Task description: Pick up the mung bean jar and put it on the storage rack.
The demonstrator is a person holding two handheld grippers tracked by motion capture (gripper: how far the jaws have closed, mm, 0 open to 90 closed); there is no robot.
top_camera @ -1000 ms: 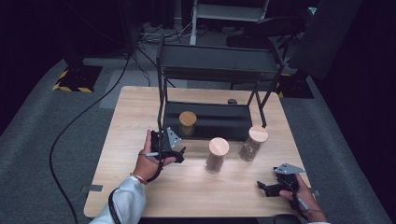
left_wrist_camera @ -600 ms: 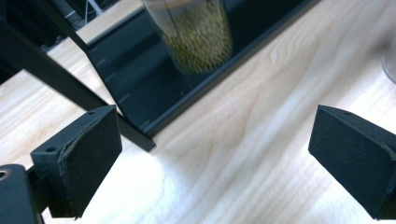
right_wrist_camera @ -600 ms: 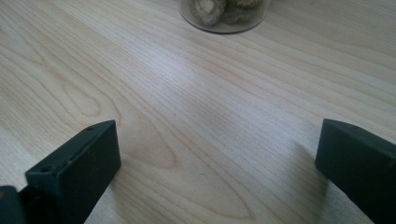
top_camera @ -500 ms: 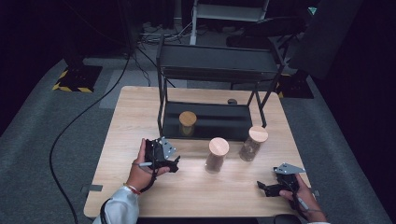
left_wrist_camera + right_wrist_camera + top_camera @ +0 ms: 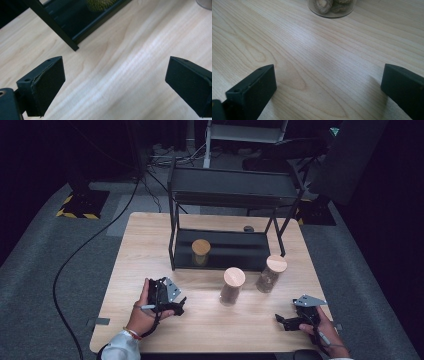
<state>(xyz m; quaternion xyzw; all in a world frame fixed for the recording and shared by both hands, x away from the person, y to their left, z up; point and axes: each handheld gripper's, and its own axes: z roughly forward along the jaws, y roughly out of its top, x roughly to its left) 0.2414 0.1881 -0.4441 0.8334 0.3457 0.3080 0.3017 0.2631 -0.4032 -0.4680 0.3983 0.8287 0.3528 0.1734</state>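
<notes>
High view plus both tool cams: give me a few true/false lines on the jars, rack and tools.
1. Three cork-lidded jars are in sight. True: one on the rack's lower shelf, a middle jar and a right jar on the table.
2. The left tool grips the middle jar. False: its jaws stand wide apart over bare wood, holding nothing.
3. The right tool is open. True: nothing sits between its jaws.
4. All jars stand on the black rack. False: two stand on the table in front of it.
5. The rack's top shelf holds a jar. False: no jar shows on it.
</notes>
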